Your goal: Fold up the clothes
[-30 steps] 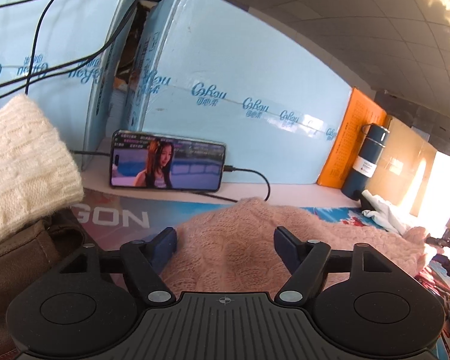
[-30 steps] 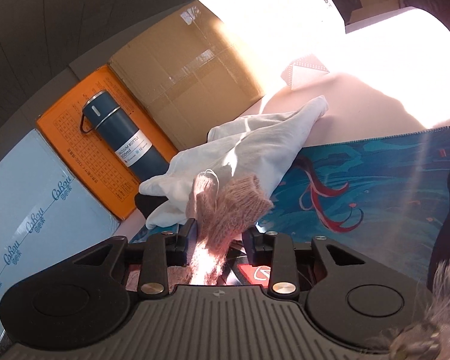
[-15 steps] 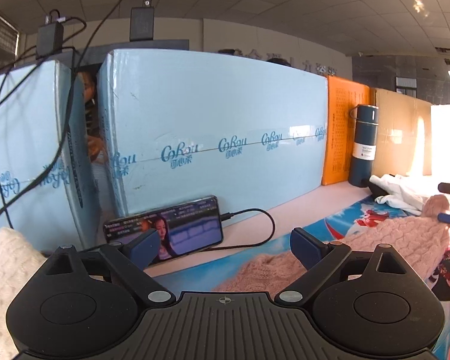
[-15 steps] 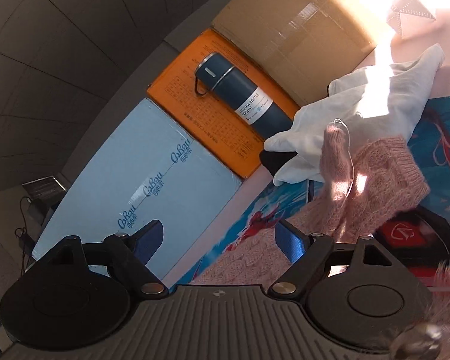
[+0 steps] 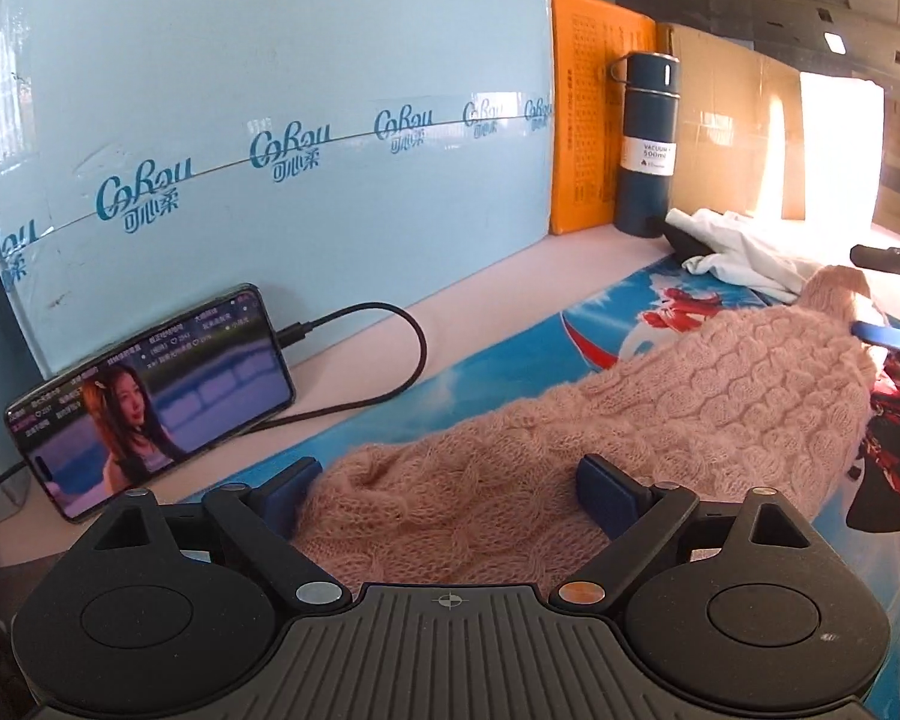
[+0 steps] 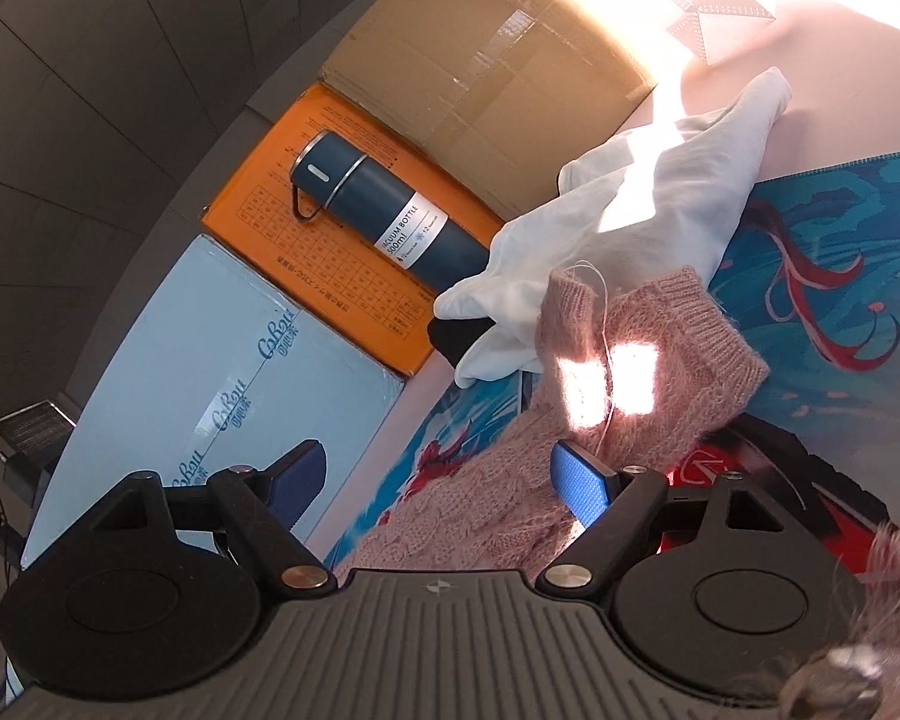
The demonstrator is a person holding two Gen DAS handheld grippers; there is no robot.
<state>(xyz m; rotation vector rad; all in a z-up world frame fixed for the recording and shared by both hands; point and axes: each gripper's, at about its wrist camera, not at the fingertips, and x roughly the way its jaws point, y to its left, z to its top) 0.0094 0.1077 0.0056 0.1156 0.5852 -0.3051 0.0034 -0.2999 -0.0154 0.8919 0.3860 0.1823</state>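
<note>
A pink cable-knit sweater [image 5: 660, 420] lies folded in a long strip on the blue printed mat [image 5: 600, 324]. My left gripper [image 5: 450, 489] is open, its blue fingers either side of the sweater's near end, not pinching it. My right gripper [image 6: 438, 474] is open at the sweater's other end [image 6: 648, 360], where a ribbed cuff sticks up. Its right pad [image 6: 582, 477] touches the knit. The right gripper's tips also show at the right edge of the left wrist view [image 5: 882, 336].
A white garment [image 6: 630, 240] lies crumpled behind the sweater by a dark blue vacuum bottle [image 5: 645, 144]. A phone [image 5: 150, 396] playing video leans on a light blue box [image 5: 270, 138], with a charging cable. Orange and brown cardboard boxes line the back.
The right gripper opened and let go of the sweater's cuff. The left gripper stayed open and dropped back down to the sweater's near end; both views turned.
</note>
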